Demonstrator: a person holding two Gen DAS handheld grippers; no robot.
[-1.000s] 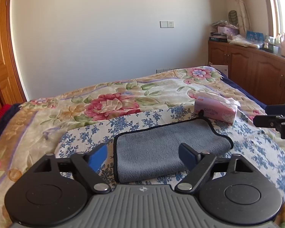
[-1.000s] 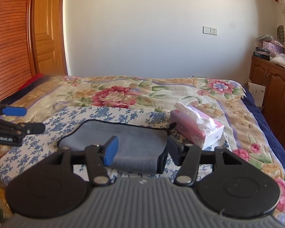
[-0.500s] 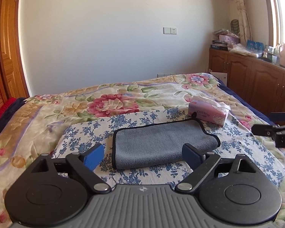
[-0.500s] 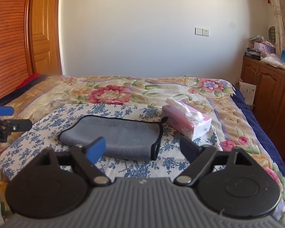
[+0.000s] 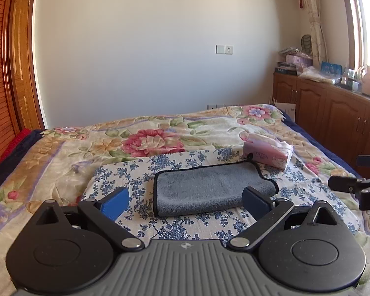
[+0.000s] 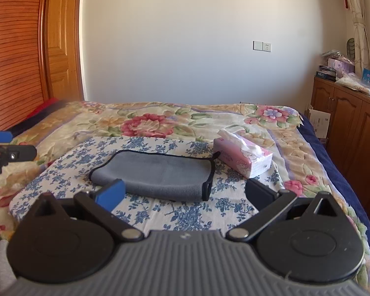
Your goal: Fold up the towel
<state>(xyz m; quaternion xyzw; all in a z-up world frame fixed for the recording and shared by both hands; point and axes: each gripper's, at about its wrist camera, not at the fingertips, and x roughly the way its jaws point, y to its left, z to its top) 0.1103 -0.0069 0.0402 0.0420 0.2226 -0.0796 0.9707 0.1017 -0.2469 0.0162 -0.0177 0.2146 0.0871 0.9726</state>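
A grey towel with black edging [image 5: 209, 187] lies folded into a flat rectangle on a blue-flowered white cloth [image 5: 185, 224] on the bed. It also shows in the right wrist view [image 6: 157, 175]. My left gripper [image 5: 186, 201] is open and empty, held back from the towel's near edge. My right gripper [image 6: 185, 193] is open and empty, also short of the towel. The right gripper's fingers show at the right edge of the left wrist view [image 5: 357, 185]. The left gripper's fingers show at the left edge of the right wrist view [image 6: 5, 148].
A pink tissue pack [image 5: 267, 154] lies just beyond the towel's far right corner, also in the right wrist view [image 6: 244, 157]. The bed has a floral quilt [image 5: 148, 143]. Wooden cabinets [image 5: 333, 113] stand to the right, a wooden door [image 6: 59, 49] to the left.
Both grippers have drawn back and up from the towel, which now looks smaller and farther. The right gripper's jaws opened wider. The towel has not moved.
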